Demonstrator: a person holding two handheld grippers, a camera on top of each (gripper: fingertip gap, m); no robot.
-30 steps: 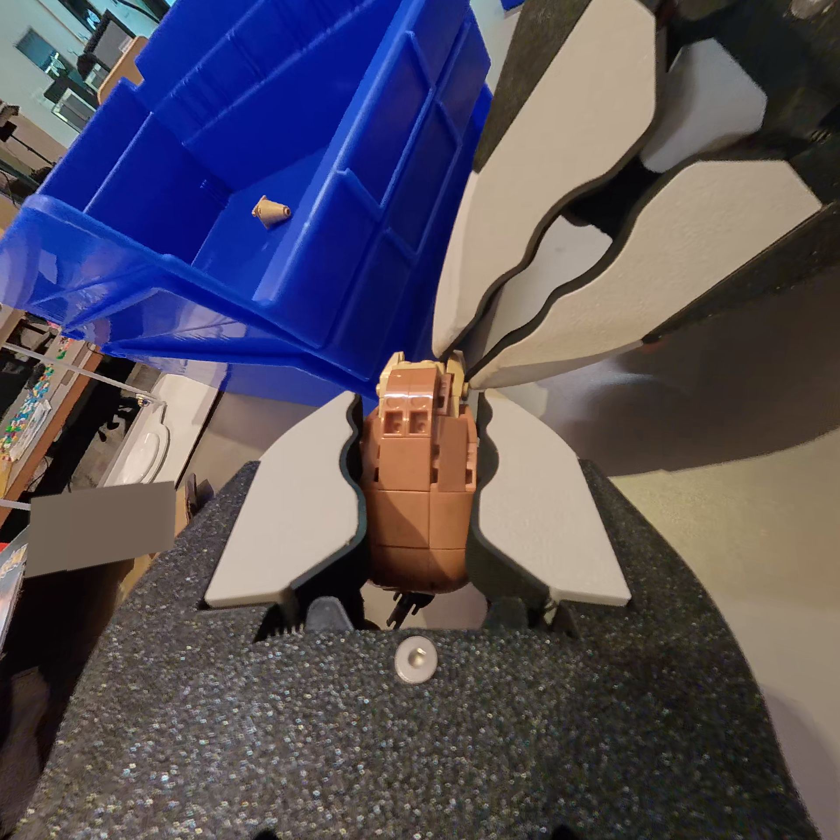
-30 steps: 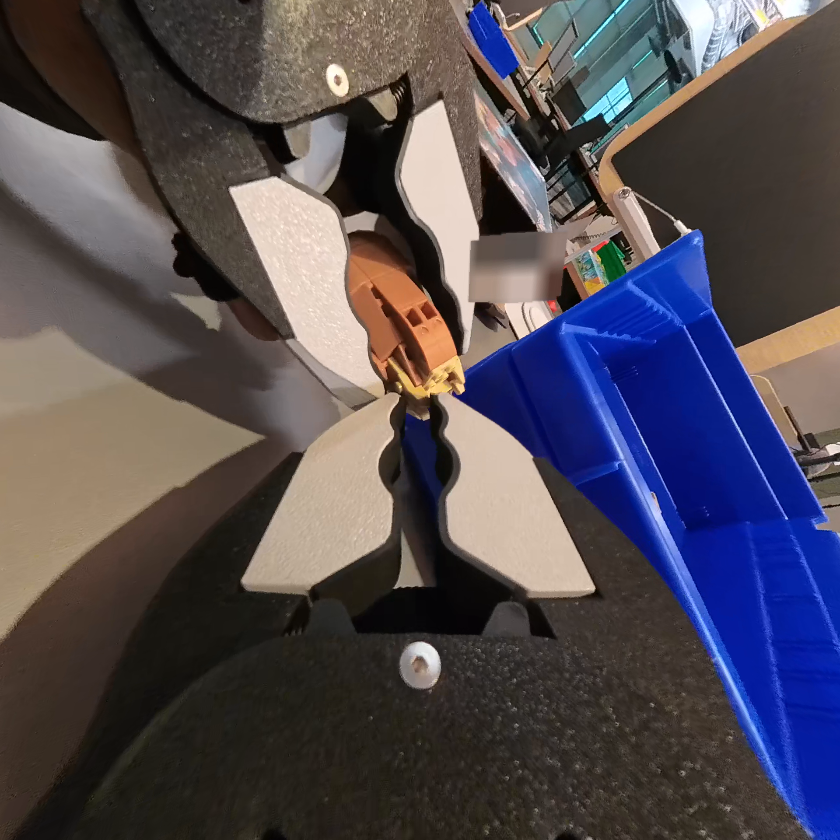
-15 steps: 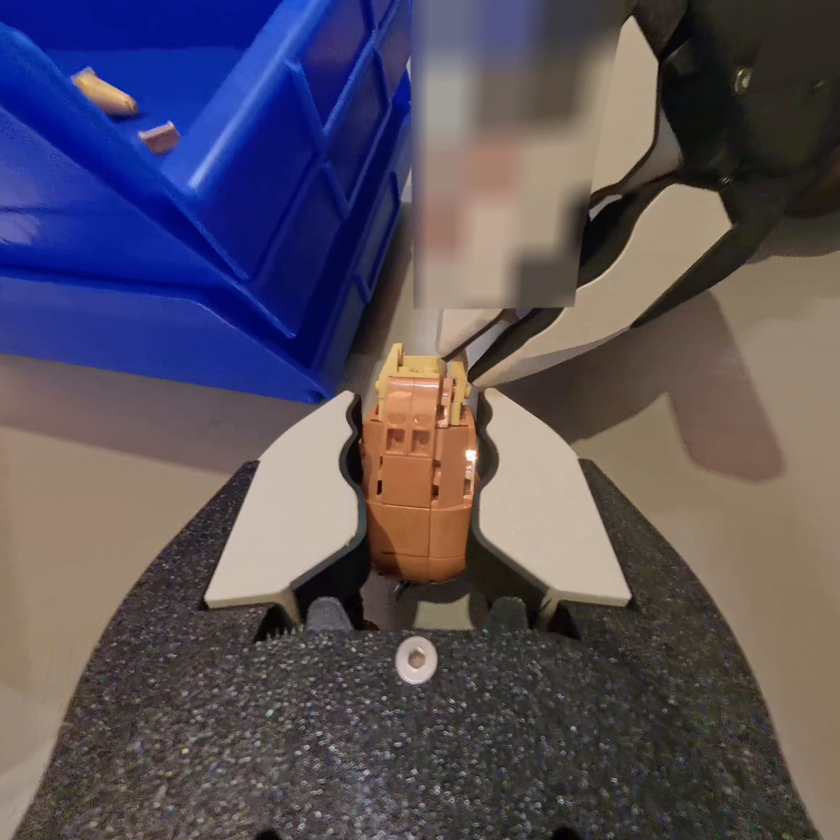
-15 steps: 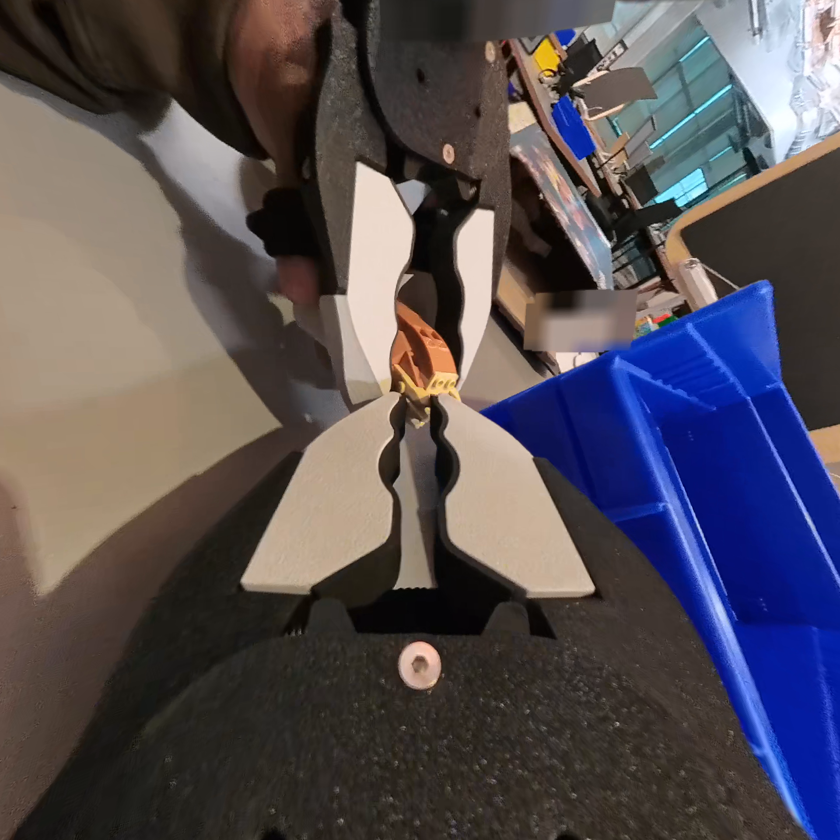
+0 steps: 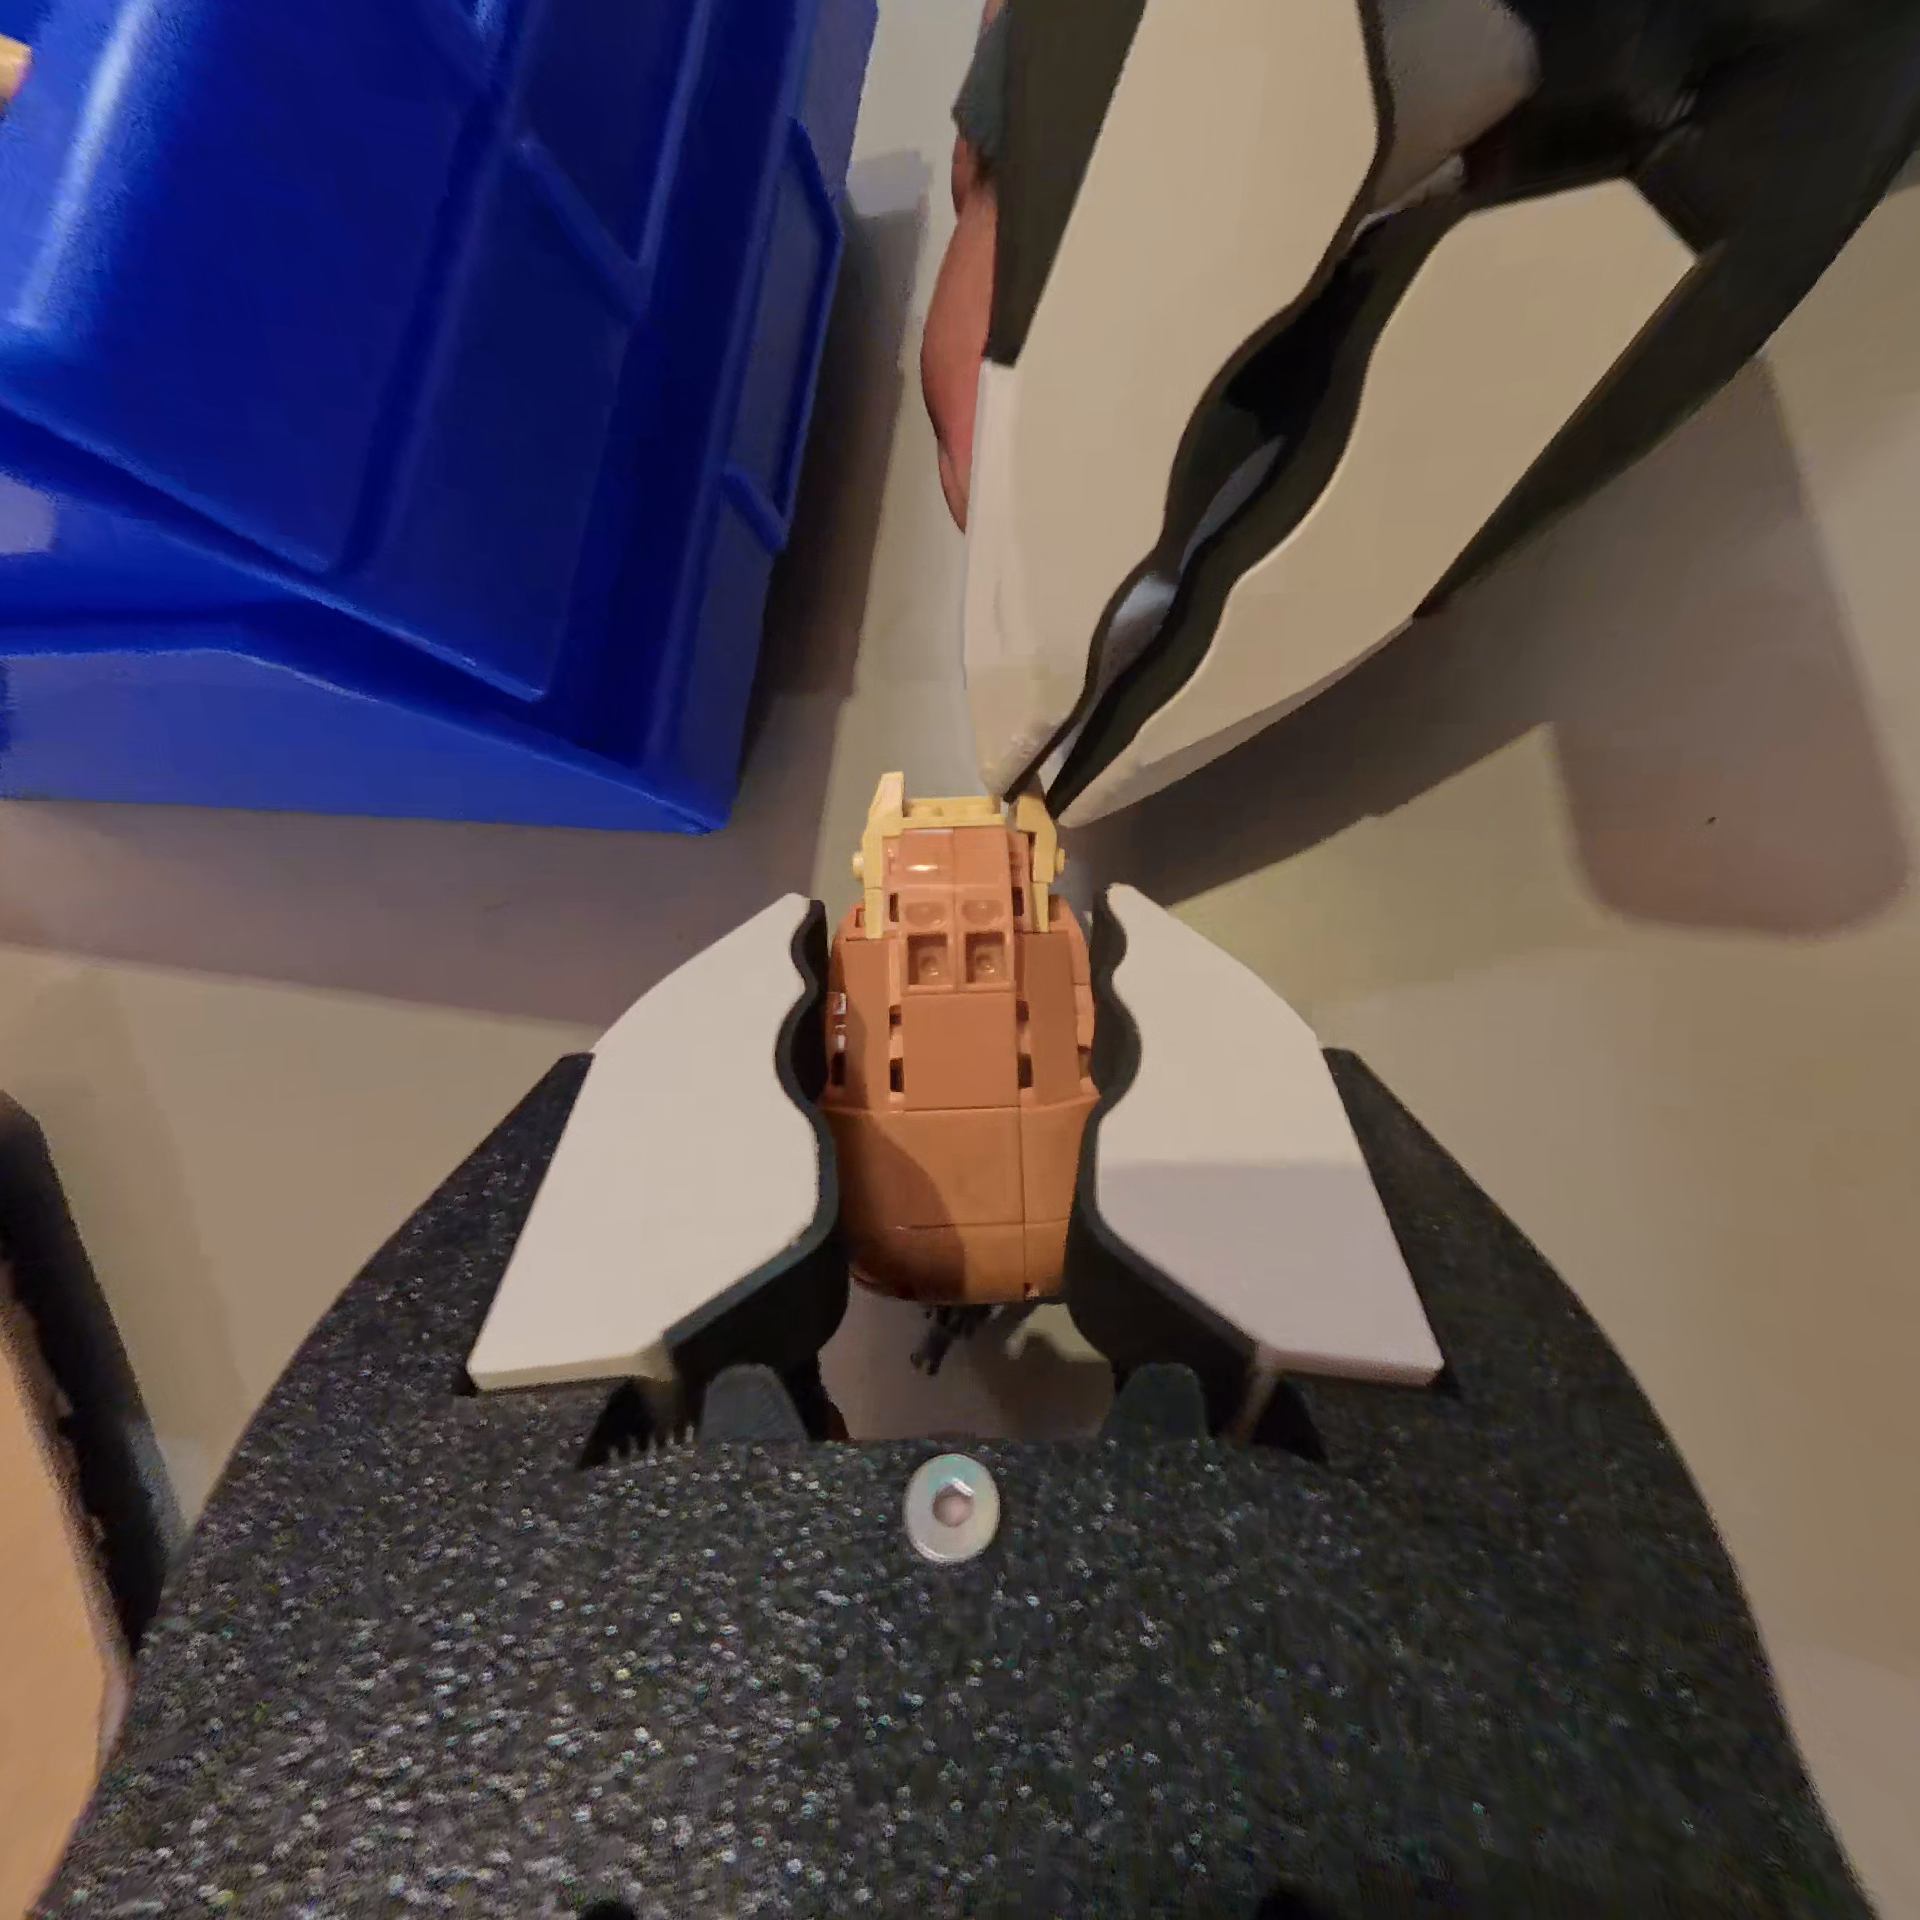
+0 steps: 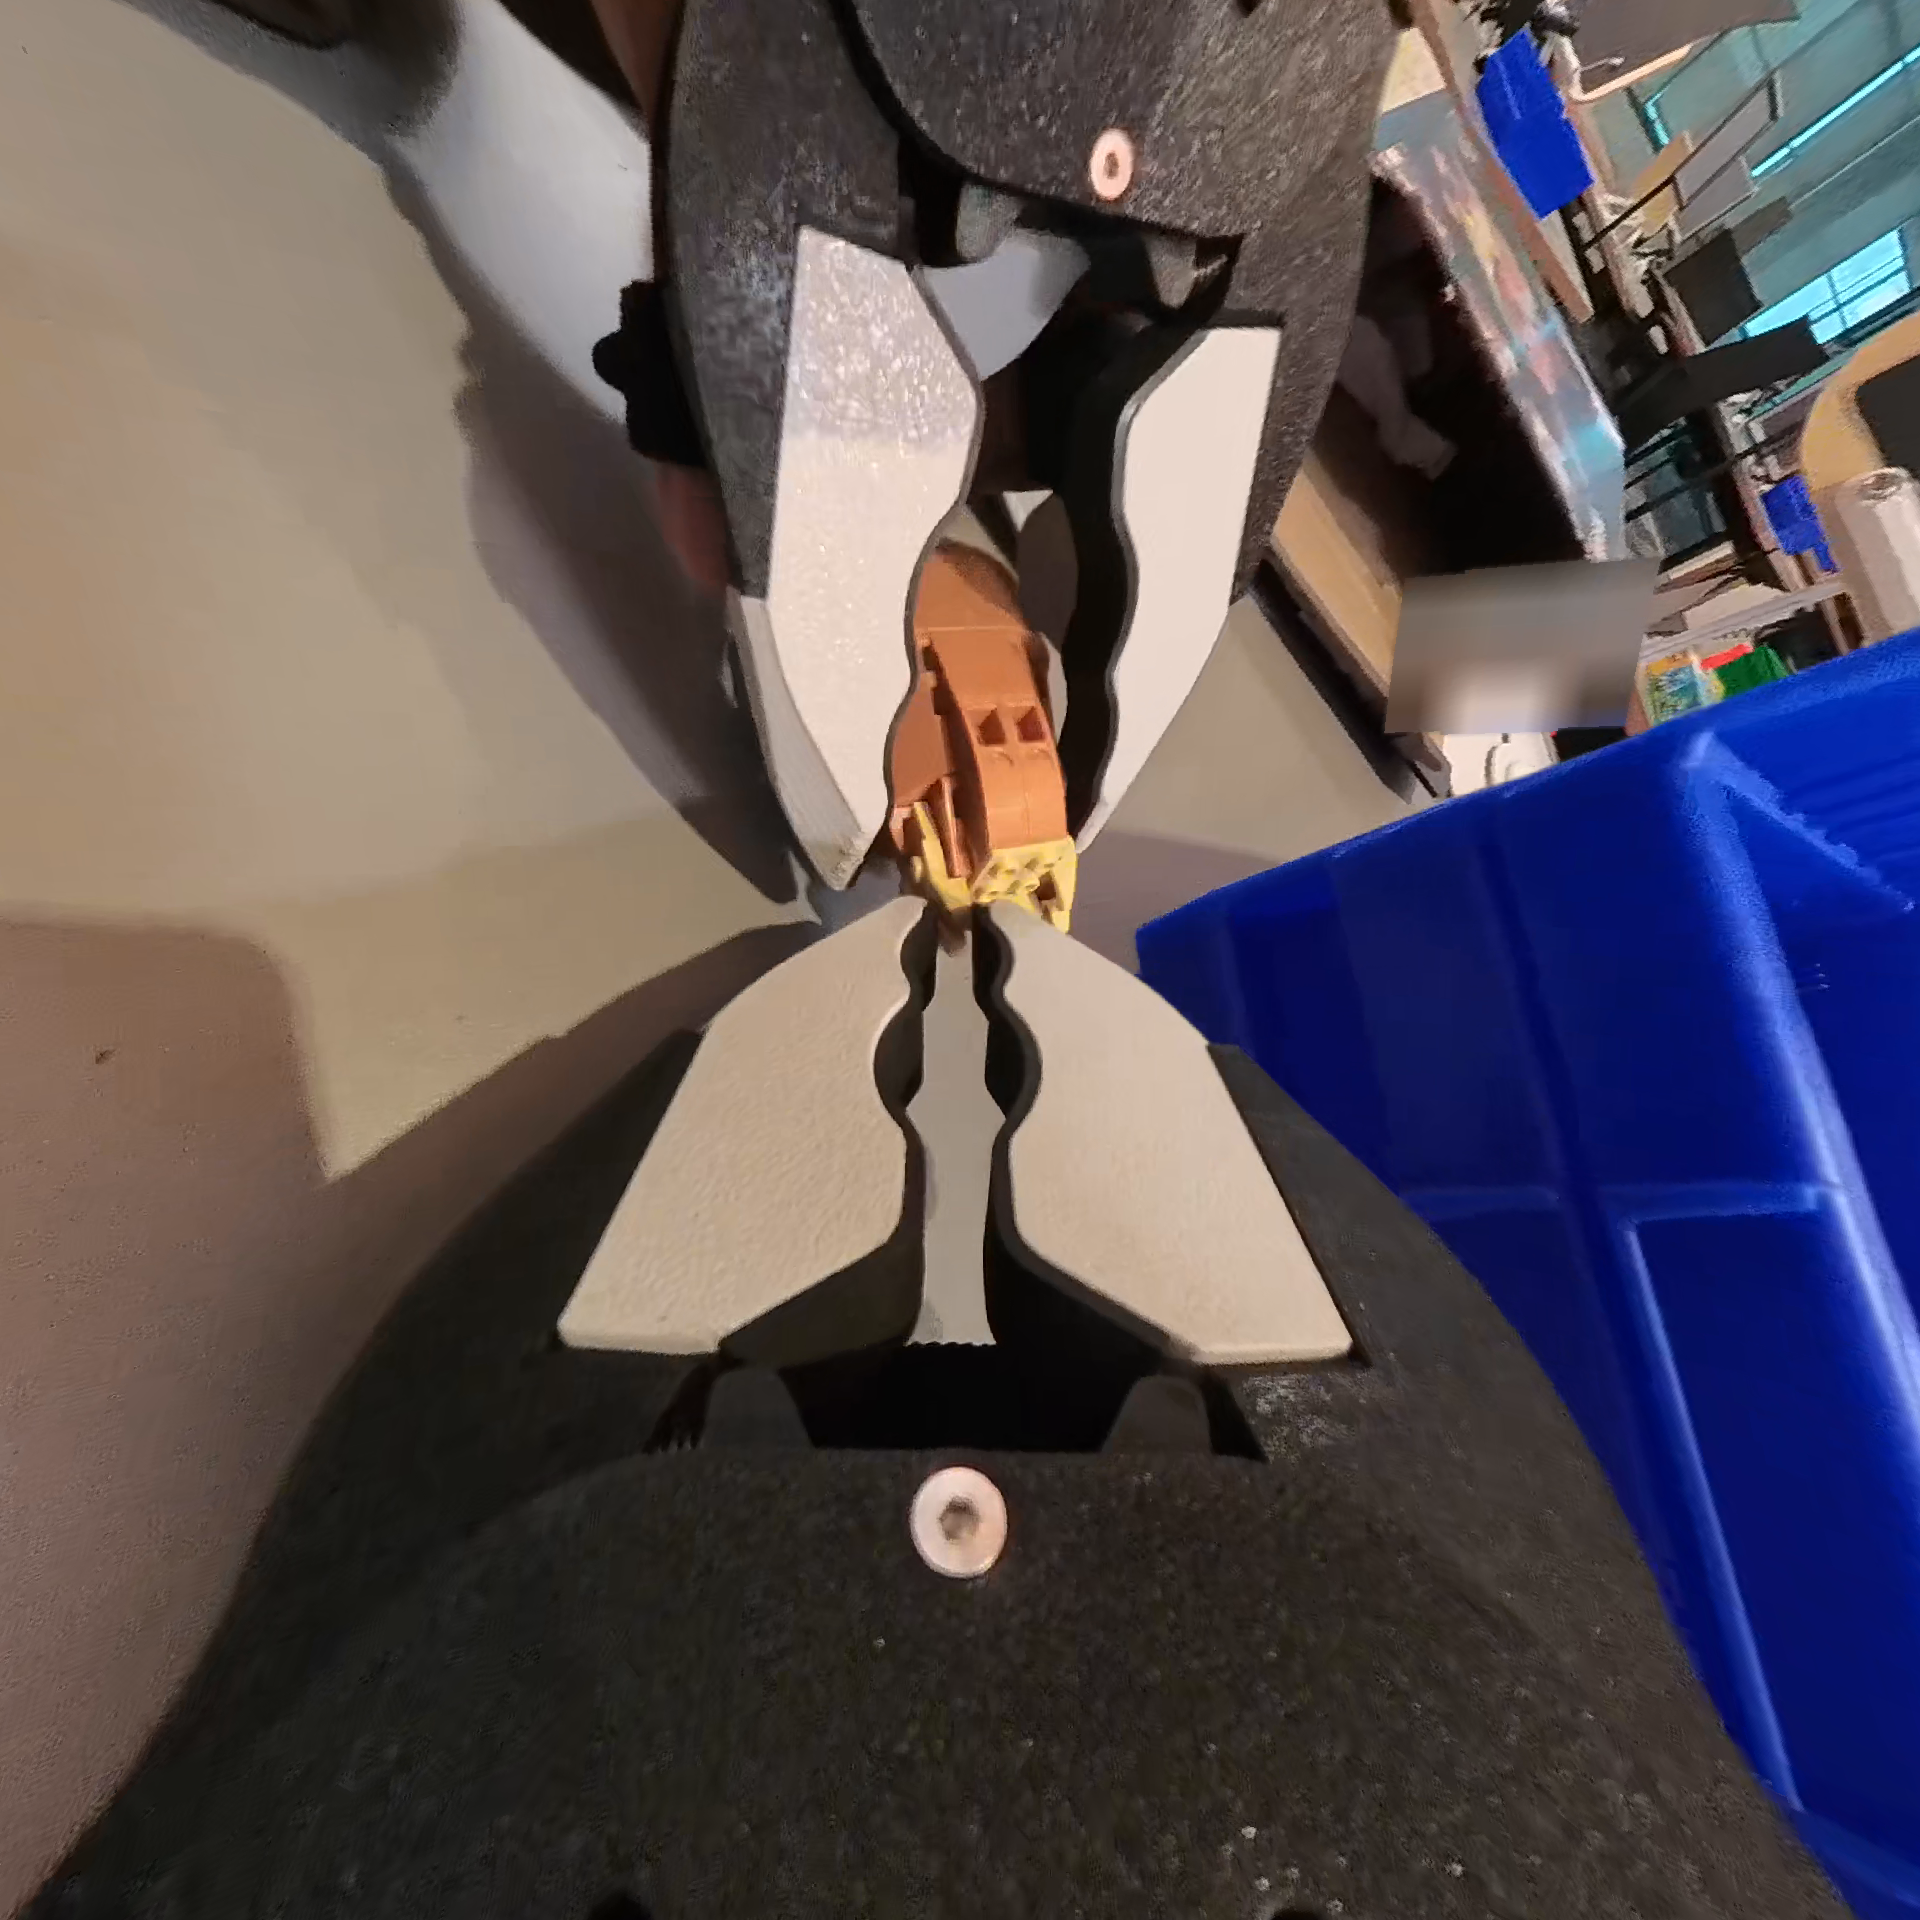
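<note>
My left gripper (image 5: 958,914) is shut on a brown egg-shaped brick model (image 5: 956,1091), held lengthwise between its pads. A tan piece (image 5: 943,808) caps the model's far end. My right gripper (image 5: 1029,800) comes in from the upper right, and its tips pinch the right side of that tan piece. In the right wrist view, the right gripper (image 6: 953,914) is nearly closed on the tan piece (image 6: 1013,878). Opposite it, the left gripper (image 6: 966,847) holds the brown model (image 6: 987,727). Both hover above a beige table (image 5: 312,987).
A big blue plastic bin (image 5: 416,364) stands on the table left of the grippers and fills the right side of the right wrist view (image 6: 1558,1039). A person's hand (image 5: 951,343) holds the right gripper. A cardboard box (image 5: 42,1558) is at the left edge. Cluttered shelves (image 6: 1558,260) lie beyond.
Both grippers, still joined at the model, have tilted and swung so the left view looks down at the table. The bin has slid to the upper left. Both grips are unchanged.
</note>
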